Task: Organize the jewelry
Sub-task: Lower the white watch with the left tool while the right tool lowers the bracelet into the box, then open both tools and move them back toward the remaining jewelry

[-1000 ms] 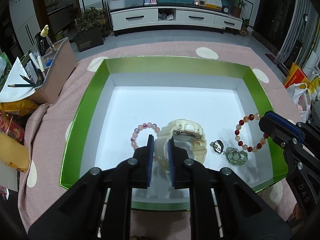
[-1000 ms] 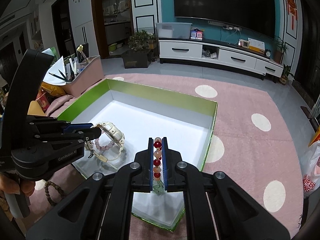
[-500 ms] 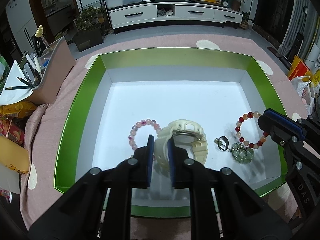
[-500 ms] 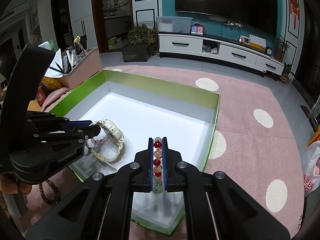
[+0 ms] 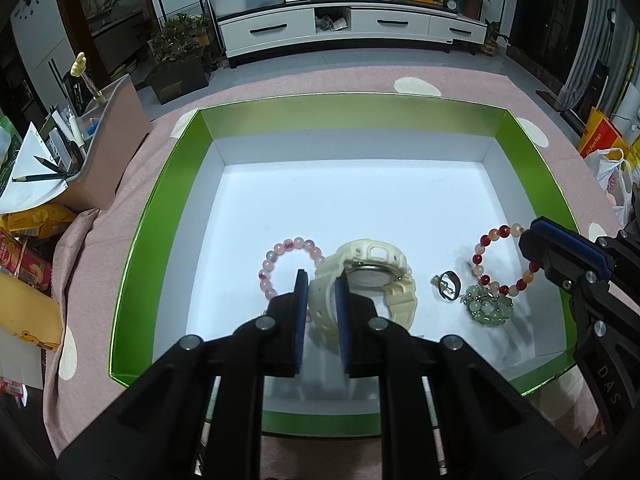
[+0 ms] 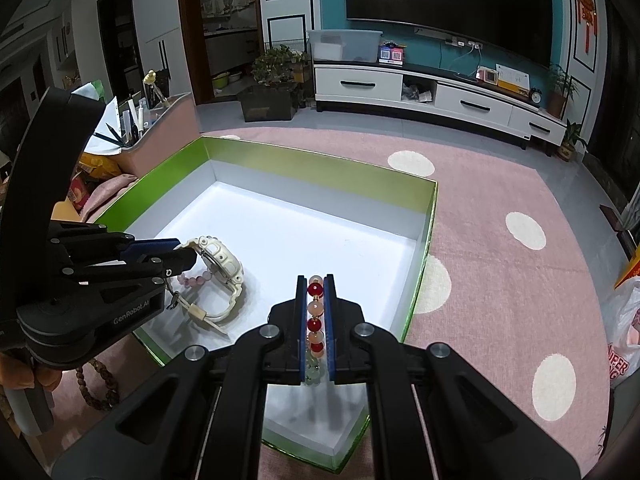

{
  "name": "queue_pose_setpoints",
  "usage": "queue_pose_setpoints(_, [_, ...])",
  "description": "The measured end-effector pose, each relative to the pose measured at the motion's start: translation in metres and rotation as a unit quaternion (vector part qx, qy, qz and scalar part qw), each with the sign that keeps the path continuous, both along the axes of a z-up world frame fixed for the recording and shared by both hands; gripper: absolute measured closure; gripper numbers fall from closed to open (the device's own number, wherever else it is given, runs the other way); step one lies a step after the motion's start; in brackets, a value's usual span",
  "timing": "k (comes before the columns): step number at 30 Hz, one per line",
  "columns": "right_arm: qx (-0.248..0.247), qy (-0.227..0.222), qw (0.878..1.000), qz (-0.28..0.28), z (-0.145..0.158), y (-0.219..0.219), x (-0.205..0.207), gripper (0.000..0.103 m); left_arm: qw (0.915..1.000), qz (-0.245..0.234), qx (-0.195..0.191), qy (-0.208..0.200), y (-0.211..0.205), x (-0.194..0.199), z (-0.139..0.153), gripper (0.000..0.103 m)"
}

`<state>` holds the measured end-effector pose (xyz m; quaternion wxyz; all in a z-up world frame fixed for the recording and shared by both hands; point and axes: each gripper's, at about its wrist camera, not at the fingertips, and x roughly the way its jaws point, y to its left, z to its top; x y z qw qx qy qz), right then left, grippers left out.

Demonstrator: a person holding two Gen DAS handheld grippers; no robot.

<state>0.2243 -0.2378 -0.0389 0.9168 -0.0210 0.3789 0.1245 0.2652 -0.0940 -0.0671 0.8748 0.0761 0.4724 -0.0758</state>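
Note:
A green box [image 5: 168,208] with a white floor holds the jewelry. My left gripper [image 5: 322,280] is shut on the strap of a cream watch [image 5: 372,268], also seen in the right wrist view [image 6: 220,260]. A pink bead bracelet [image 5: 280,260] lies just left of the watch. My right gripper [image 6: 316,284] is shut on a red and peach bead bracelet [image 6: 315,312], which shows in the left wrist view [image 5: 492,236] over the box's right side. A small ring [image 5: 448,284] and a green bead charm [image 5: 486,308] lie beside it.
A pink organiser with pencils [image 5: 104,148] stands left of the box. Snack packets [image 5: 24,248] lie at the far left. A brown bead bracelet [image 6: 96,384] lies on the pink dotted cloth [image 6: 500,280] outside the box's near corner. A plastic bag [image 5: 612,176] sits right.
Both grippers have risen and drawn back a little from the box, each keeping its hold. The watch and the red bracelet sit slightly higher over the box floor.

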Motion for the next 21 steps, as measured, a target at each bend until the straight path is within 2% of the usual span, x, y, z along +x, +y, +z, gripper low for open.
queue_pose_setpoints(6, [0.007, -0.004, 1.0, -0.005, 0.005, -0.004, -0.001, 0.094, 1.0, 0.002, 0.002, -0.006, 0.002, -0.001, 0.002, 0.089])
queue_pose_setpoints(9, [0.008, -0.01, 1.0, -0.006, 0.01, -0.006, -0.005, 0.094, 0.9999, 0.001, 0.002, -0.014, 0.001, -0.005, 0.008, 0.083])
queue_pose_setpoints(11, [0.012, -0.014, 1.0, -0.007, 0.013, -0.007, -0.008, 0.088, 0.9998, 0.001, 0.0, -0.018, 0.0, -0.007, 0.011, 0.074])
queue_pose_setpoints(13, [0.015, -0.021, 1.0, -0.008, 0.019, -0.008, -0.014, 0.081, 0.9997, -0.001, 0.0, -0.025, 0.0, -0.011, 0.016, 0.069])
queue_pose_setpoints(14, [0.016, -0.025, 1.0, -0.009, 0.022, -0.009, -0.018, 0.08, 0.9996, -0.002, 0.0, -0.028, 0.0, -0.013, 0.019, 0.064])
queue_pose_setpoints(16, [0.017, -0.031, 0.999, -0.011, 0.028, -0.01, -0.025, 0.072, 0.9994, -0.003, 0.0, -0.036, -0.001, -0.018, 0.026, 0.054])
queue_pose_setpoints(21, [0.028, -0.051, 0.998, -0.021, 0.046, -0.016, -0.046, 0.056, 0.9984, -0.004, 0.0, -0.057, -0.001, -0.036, 0.044, 0.038])
